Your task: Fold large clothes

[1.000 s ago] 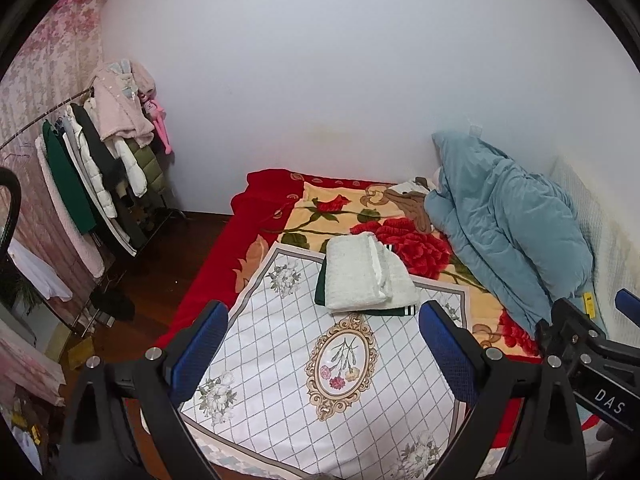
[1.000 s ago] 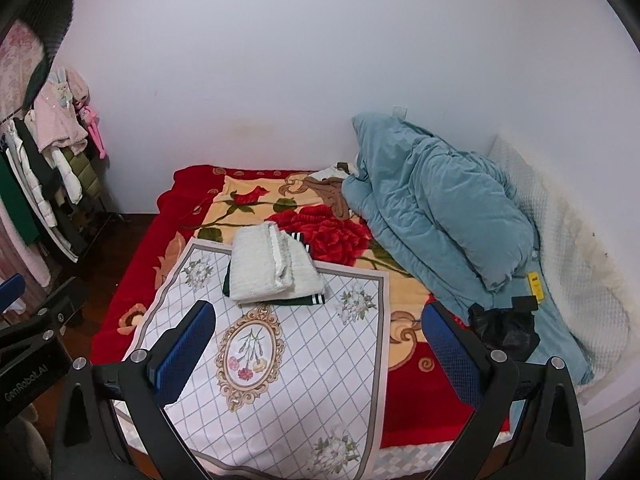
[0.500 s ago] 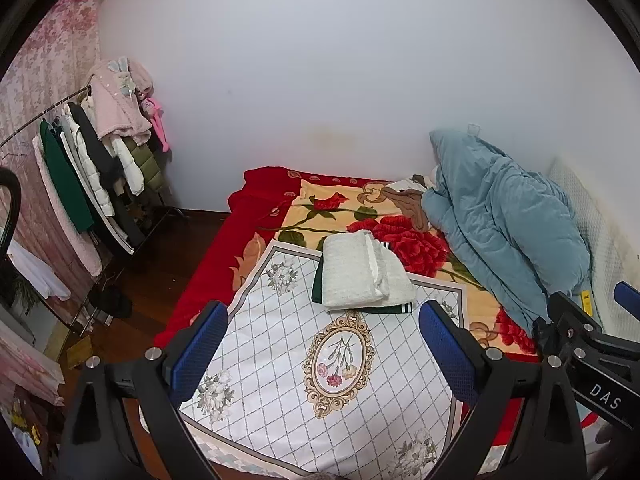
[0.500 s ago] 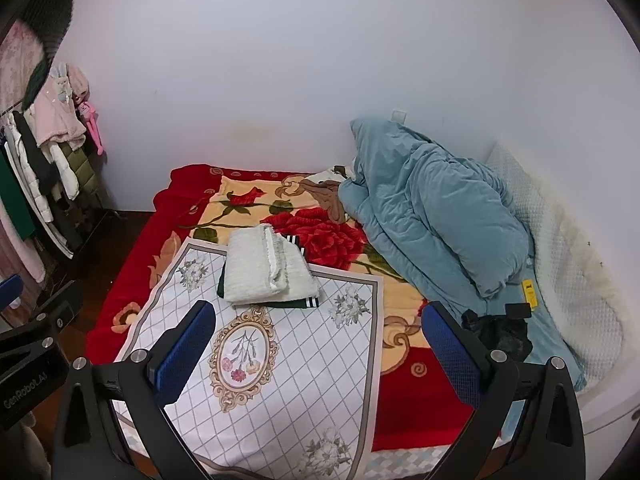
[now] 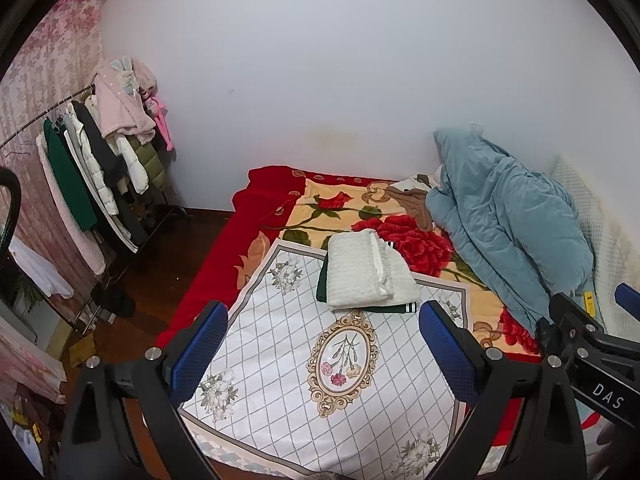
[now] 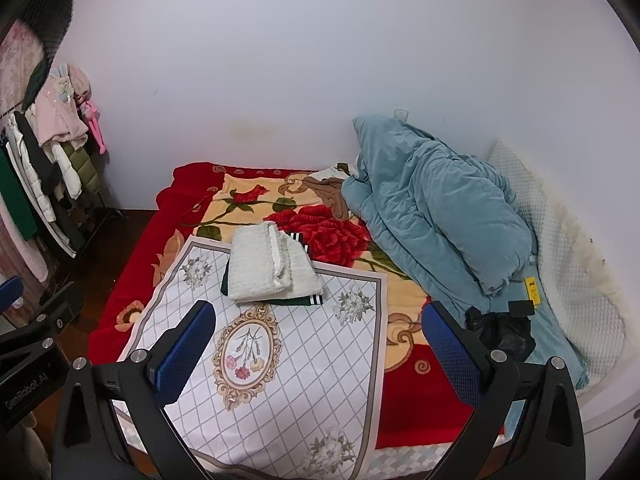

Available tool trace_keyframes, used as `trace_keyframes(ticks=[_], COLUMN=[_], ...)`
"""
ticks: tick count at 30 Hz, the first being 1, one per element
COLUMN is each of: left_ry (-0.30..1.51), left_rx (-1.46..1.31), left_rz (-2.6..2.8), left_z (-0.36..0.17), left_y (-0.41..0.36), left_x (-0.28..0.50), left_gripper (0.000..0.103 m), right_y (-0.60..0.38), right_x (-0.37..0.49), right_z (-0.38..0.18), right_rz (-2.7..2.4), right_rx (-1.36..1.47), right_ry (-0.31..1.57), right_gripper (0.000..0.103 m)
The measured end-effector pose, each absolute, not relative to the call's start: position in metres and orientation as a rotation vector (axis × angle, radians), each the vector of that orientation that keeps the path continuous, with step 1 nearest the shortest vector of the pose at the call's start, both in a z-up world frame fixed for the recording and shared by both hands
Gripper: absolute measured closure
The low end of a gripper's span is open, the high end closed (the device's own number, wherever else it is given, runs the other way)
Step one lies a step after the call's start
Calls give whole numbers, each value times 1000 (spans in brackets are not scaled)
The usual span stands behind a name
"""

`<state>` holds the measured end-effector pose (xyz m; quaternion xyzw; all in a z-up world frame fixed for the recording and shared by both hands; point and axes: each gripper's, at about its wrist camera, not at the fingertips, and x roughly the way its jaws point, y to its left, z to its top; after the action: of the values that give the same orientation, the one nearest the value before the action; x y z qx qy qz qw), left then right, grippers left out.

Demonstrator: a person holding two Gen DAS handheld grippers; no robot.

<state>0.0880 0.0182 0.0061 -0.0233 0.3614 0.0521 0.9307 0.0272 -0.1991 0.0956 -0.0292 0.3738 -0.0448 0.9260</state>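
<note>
Clothes rack with hanging coats (image 5: 96,168) far left by the wall. Left gripper (image 5: 324,344) held above the bed, fingers wide apart, empty. Folded white knit garment (image 5: 366,268) lies on a folded dark green one (image 5: 322,286), on the white diamond-pattern floral cloth (image 5: 280,360). Right gripper (image 6: 320,344) likewise spread, empty. Crumpled teal quilt (image 6: 436,208) at right

A lived-in bedroom at home.

A bed (image 6: 420,396) fills the far corner against the plain white wall, spread with a red rose-patterned blanket (image 6: 332,236), a teal quilt (image 6: 436,216) heaped along its right edge. On the left, a clothes rail (image 5: 60,104) hung with coats (image 5: 100,160) stands over a dark wooden floor (image 5: 160,276) beside pink floral wallpaper (image 5: 48,56).
</note>
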Motion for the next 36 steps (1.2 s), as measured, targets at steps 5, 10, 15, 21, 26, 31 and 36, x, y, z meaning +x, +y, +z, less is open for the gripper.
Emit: trace_keyframes(ticks=[5,10,15,21,26,31,36], left_ry=[740,742,741,742,739,738,740], left_rx=[-51,-50,-50,-50,-50,-50,-51], left_rz=[111,112,112,113,113,118,116], left_z=[6,7,6,7,7,7,7], left_y=[20,20,20,21,21,21,21], left_x=[89,90,90,89,88,89,89], left_gripper=[6,6,6,6,6,6,6], right_y=[-200,-201,-201,-201,-202,-202,-203], right_x=[27,29,31,31,37,39,46], right_z=[94,92,91,92,92,93,94], right_rz=[-87,-74,-71,-71,-65,-65,-60], right_rx=[-58,-57,-60,-56,-64,-70,-78], right_ry=[767,767,767,766,766,761,757], right_gripper=[0,0,0,0,0,0,0])
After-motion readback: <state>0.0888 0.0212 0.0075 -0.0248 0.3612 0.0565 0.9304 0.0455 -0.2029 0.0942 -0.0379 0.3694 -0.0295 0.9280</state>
